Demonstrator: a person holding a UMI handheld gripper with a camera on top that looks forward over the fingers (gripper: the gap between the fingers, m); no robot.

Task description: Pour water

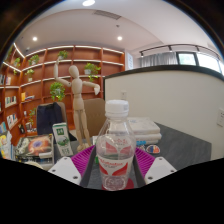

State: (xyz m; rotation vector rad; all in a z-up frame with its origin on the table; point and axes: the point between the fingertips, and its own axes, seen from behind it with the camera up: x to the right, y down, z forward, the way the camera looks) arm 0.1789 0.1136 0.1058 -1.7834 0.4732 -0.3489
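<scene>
Logging the gripper view, the only one I have.

Item 1: water bottle [116, 150], clear plastic, white cap still on, red-and-white label round the middle. It sits lower centre of the frame, upright, its neck rising above the finger line. I judge it is kept vertical and capped because the pour has not begun; no receiving cup or glass is visible anywhere in frame, so I cannot say where the water is meant to go.

Item 2: hand-held gripper [114, 165], lower centre. Its two fingers are spread only to the bottle's width, a magenta pad [83, 157] showing at lower left of the bottle and its partner at lower right. Both pads appear pressed against the bottle's sides with no gap I can make out, so I read it as pinching the bottle at label height. Whether the bottle's base rests on anything is hidden below the fingers.

Item 3: wooden artist's mannequin [77, 100], left of centre, standing upright on the surface [170, 145] beyond the bottle.

Item 4: small green-and-white card [61, 138], left of the mannequin's feet, propped upright; print too small to read.

Item 5: shelving with plants [50, 70], upper left, well behind.

Item 6: pale partition wall [170, 95], right half, with windows above it.
</scene>
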